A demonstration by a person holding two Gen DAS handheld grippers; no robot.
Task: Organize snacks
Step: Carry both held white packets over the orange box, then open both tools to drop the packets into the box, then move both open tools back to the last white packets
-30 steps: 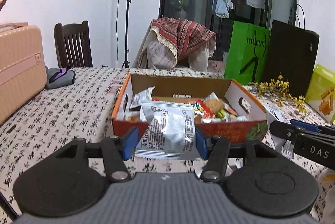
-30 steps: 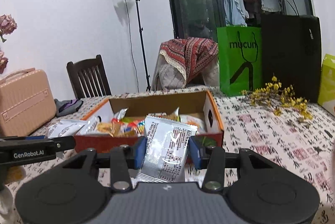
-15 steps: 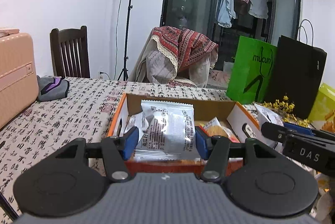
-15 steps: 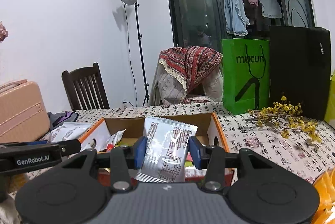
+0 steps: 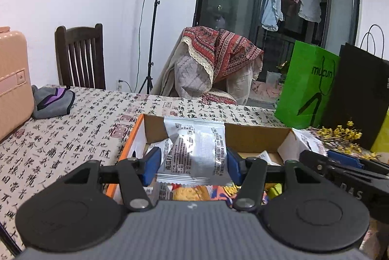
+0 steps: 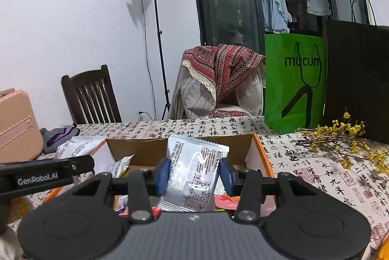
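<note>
An orange cardboard box (image 5: 126, 145) (image 6: 263, 158) with several snack packets inside stands on the table. My left gripper (image 5: 192, 162) is shut on a silver snack packet (image 5: 194, 148) held upright over the box's near left part. My right gripper (image 6: 194, 173) is shut on a second silver snack packet (image 6: 194, 175), also upright, above the box's right half. The right gripper's body (image 5: 345, 170) shows at the right edge of the left wrist view; the left gripper's body (image 6: 43, 175) crosses the left of the right wrist view.
The calligraphy-print tablecloth (image 5: 73, 133) covers the table. A pink suitcase (image 5: 12, 80) and a grey-purple cloth (image 5: 53, 99) lie at the left. A green paper bag (image 5: 306, 87), a black bag (image 6: 357, 80) and yellow flowers (image 6: 345, 138) stand at the right. Two chairs and a lamp stand behind.
Both grippers have moved forward with their silver packets, from in front of the box to over its inside. The box now fills the lower part of both views.
</note>
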